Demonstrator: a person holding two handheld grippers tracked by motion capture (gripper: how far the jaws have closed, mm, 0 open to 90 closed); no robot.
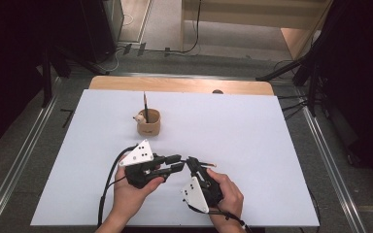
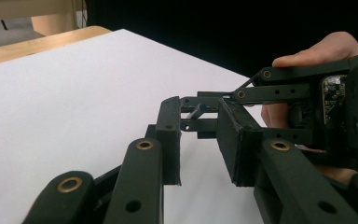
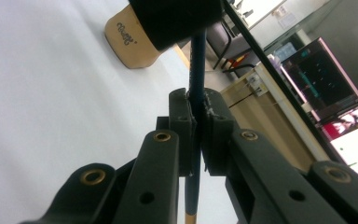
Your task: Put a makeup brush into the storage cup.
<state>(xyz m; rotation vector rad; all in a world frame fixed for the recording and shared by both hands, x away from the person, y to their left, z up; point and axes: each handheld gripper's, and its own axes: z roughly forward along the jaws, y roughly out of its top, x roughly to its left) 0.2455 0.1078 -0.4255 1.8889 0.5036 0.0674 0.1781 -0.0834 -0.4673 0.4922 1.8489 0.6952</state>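
Note:
A dark blue pencil point(image 3: 197, 70) runs upright between the pads of my right gripper point(image 3: 196, 126), which is shut on it. In the high view the right gripper point(image 1: 193, 163) lies near the table's front, the pencil point(image 1: 207, 164) poking out to its right. My left gripper point(image 1: 177, 163) points at it from the left, tips almost meeting. In the left gripper view the left gripper point(image 2: 198, 135) stands open, and the pencil's dark end point(image 2: 198, 112) sits in the gap beyond its fingertips without touching the pads. A tan pen cup point(image 1: 148, 123) holds another pencil.
The white table sheet point(image 1: 252, 126) spreads wide on all sides of the hands. A wooden edge point(image 1: 175, 85) shows at the back. The cup point(image 3: 130, 39) stands behind the grippers, left of centre, with a small white figure point(image 1: 138, 117) in it.

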